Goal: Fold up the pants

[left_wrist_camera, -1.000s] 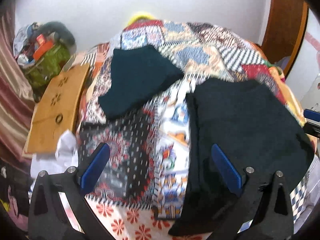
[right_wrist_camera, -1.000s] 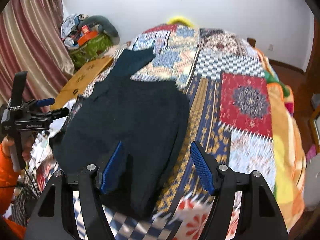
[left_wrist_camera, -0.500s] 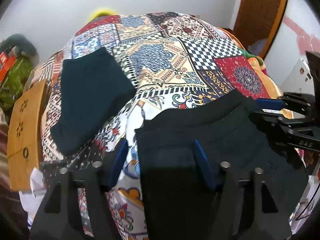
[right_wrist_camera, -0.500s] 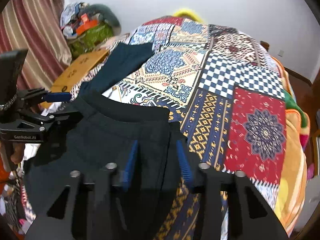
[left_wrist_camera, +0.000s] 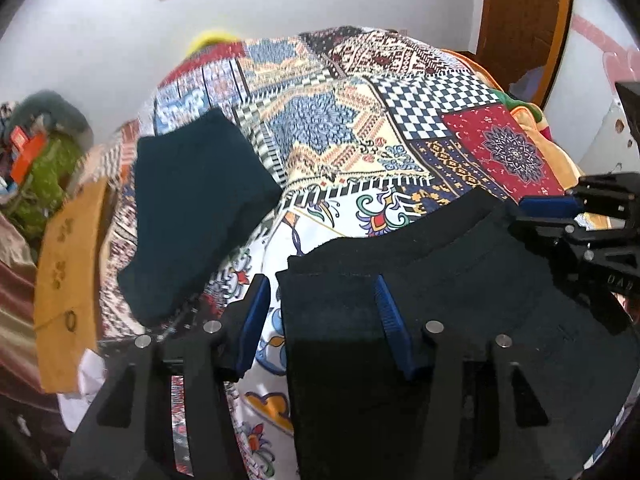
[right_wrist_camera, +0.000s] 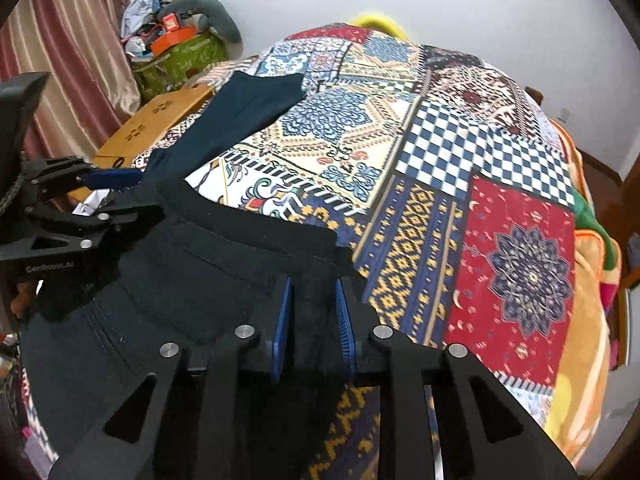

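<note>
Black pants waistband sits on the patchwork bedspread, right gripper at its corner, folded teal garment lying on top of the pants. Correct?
Not quite. The folded teal garment lies apart from the black pants, directly on the patchwork bedspread, as the left wrist view shows. The right gripper at the waistband corner is correct.

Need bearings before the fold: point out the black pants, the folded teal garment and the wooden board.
black pants [left_wrist_camera: 460, 280], left wrist view, fabric below the waistband
folded teal garment [left_wrist_camera: 196, 200], left wrist view, middle
wooden board [right_wrist_camera: 160, 116], right wrist view, top face
</note>
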